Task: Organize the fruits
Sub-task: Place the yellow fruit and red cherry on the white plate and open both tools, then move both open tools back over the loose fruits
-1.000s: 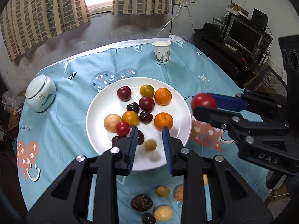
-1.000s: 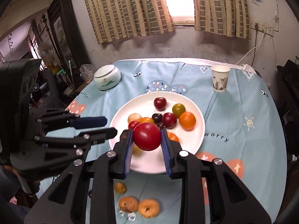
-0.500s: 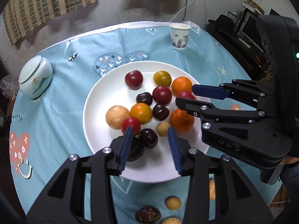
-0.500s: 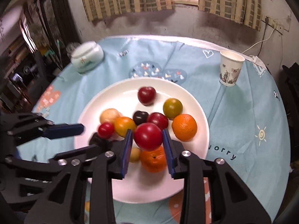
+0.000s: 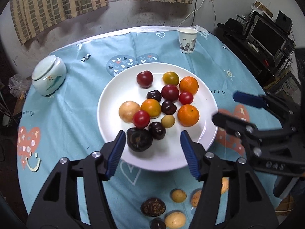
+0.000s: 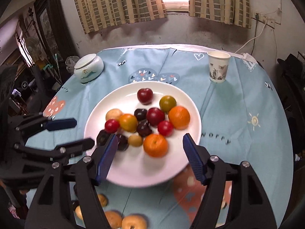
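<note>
While the fruits (image 5: 162, 105) sit in a bunch on the white plate (image 5: 110, 99) in the middle of the table, both of your grippers hang over the near edge of that plate. On the plate you have two oranges, some red and dark round fruits, a yellow-green one at the far side, and a big dark fruit (image 5: 139, 139) at the near left. A small red fruit (image 6: 165, 128) lies loose among the others, just beside the far orange (image 6: 179, 117).

Your left gripper (image 5: 152, 152) has its jaws apart. They have just been opening, and nothing is pinched between them. The big dark fruit sits just beside its left finger. Your right gripper (image 6: 150, 156) has its jaws apart too. They have just been opening as well, and they grip nothing. The near orange (image 6: 155, 145) lies on the plate between the two blue pads without touching them.

More small fruits (image 5: 172, 208) lie on the blue tablecloth (image 5: 76, 95) near you, off the plate. A paper cup (image 5: 187, 40) stands at the far right of the table. A pale lidded jar (image 5: 48, 75) sits at the far left. Striped curtains (image 6: 118, 2) hang by the window behind the table.
</note>
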A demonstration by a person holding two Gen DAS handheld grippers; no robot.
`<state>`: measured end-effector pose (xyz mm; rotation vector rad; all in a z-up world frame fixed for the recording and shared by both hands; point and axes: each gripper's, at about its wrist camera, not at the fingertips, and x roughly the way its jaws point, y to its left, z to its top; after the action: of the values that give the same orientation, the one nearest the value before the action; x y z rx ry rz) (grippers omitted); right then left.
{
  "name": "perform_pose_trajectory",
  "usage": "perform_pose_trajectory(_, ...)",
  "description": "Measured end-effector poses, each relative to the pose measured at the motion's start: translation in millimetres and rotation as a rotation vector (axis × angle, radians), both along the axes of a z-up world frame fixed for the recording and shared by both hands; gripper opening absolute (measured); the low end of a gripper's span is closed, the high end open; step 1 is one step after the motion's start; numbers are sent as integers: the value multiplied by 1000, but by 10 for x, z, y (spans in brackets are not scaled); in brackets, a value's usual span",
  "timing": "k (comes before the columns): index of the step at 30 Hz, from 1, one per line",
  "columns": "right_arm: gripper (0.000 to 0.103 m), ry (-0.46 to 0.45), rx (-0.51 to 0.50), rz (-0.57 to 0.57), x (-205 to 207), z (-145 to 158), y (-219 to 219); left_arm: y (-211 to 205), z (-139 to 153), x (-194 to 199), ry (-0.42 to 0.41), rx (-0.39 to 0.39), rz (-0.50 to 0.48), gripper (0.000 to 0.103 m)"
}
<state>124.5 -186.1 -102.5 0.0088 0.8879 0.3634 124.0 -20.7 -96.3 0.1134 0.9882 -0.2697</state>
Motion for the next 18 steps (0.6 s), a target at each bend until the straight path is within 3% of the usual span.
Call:
perform_pose_trajectory(8,71,55,13,24,-961,-198,12,386,-75,-544,-3,23,59,74)
perform_pose_trajectory(14,71,122,-17,136,-1566,-501,273,975,-399,-969,117,-19,176,74)
perform_pose_trajectory(18,71,126,-47,228,-1698,-624,626,1133,-569,-1218,168,-24,203,74)
